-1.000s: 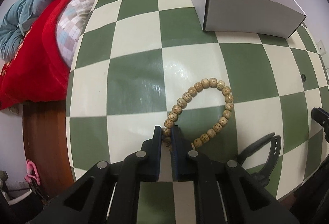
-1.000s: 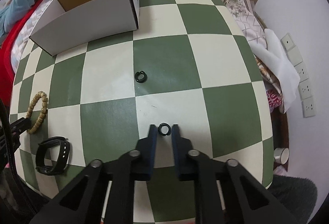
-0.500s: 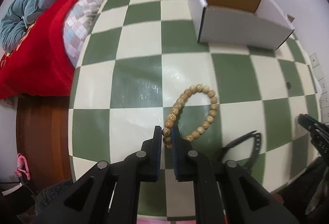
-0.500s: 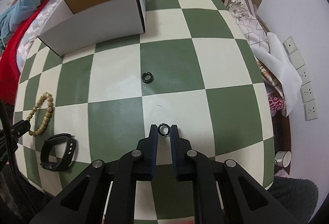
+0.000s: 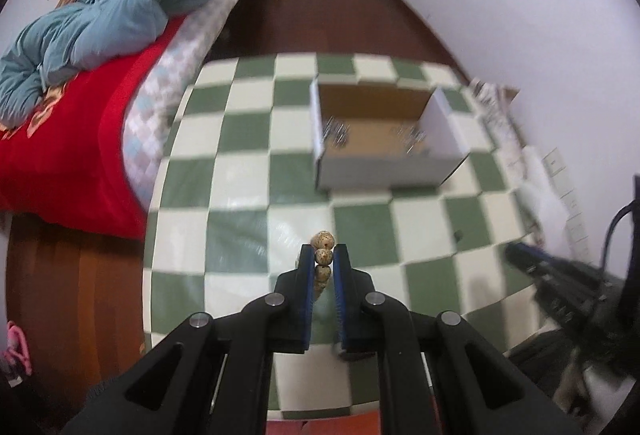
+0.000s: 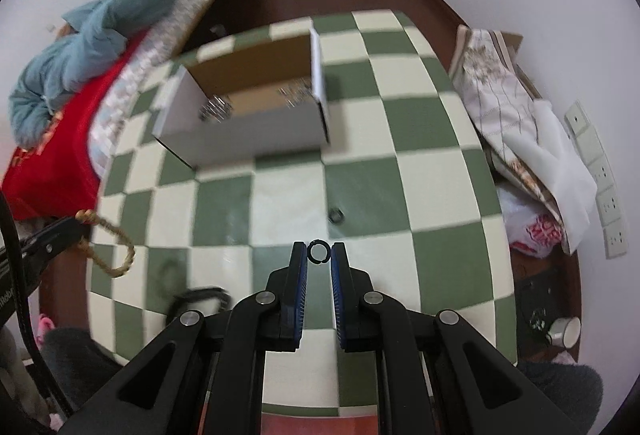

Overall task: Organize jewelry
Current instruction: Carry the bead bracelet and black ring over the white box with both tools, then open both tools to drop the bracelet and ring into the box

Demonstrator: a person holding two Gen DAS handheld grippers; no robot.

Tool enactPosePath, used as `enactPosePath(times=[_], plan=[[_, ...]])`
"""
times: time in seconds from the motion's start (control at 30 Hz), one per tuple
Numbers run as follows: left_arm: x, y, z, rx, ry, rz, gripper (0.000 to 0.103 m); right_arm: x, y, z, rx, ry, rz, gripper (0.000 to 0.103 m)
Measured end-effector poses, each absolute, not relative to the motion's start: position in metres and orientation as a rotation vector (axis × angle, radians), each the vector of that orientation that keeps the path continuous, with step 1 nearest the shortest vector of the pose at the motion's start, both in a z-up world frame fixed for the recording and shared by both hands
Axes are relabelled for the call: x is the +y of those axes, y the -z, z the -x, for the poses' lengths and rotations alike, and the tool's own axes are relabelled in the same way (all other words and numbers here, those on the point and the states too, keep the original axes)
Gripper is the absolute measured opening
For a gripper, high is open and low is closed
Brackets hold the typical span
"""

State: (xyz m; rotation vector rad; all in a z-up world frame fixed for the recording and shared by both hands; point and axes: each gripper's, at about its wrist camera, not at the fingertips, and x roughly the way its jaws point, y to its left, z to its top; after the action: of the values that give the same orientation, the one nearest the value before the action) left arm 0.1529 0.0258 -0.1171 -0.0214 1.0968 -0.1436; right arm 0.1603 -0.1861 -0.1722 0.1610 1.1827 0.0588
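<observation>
Moved since a second ago: both my tongs have risen off the checkered table [image 5: 248, 139], each carrying its piece; the open box [image 5: 384, 171] now shows its inside.
Left tongs [image 5: 323, 255]: pressed on the wooden bead bracelet [image 5: 323, 256], beads pinched between the blue pads, the rest of the loop hanging below, clear of the table, so it swings free for carrying.
Right tongs [image 6: 319, 252]: nipped on the small black ring [image 6: 319, 251], held at the very tips so it stays in sight.
Second black ring [image 6: 337, 216]: lying on the table, between my right tongs and the box.
Black wristband [image 6: 200, 297]: flat on the table near its close edge.
Box contents: blurred silvery items in two corners; I cannot identify them.
Judged step: carry both pieces to the box.
</observation>
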Motion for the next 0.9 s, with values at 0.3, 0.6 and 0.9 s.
enactPosePath(times=[0.3,0.6,0.9], plan=[[0.004,0.060,-0.217,1.004,0.227,0.044,0.007,-0.172,0.105,-0.212,1.075,-0.159,-0.189,0.012],[-0.011,0.116,-0.303,1.158,0.229,0.027,0.007,-0.165,0.137,-0.305,1.171,-0.228,-0.231,0.012],[-0.010,0.169,-0.341,1.285,0.205,0.067,0.009,-0.163,0.204,-0.351,1.307,-0.269,-0.296,0.013]])
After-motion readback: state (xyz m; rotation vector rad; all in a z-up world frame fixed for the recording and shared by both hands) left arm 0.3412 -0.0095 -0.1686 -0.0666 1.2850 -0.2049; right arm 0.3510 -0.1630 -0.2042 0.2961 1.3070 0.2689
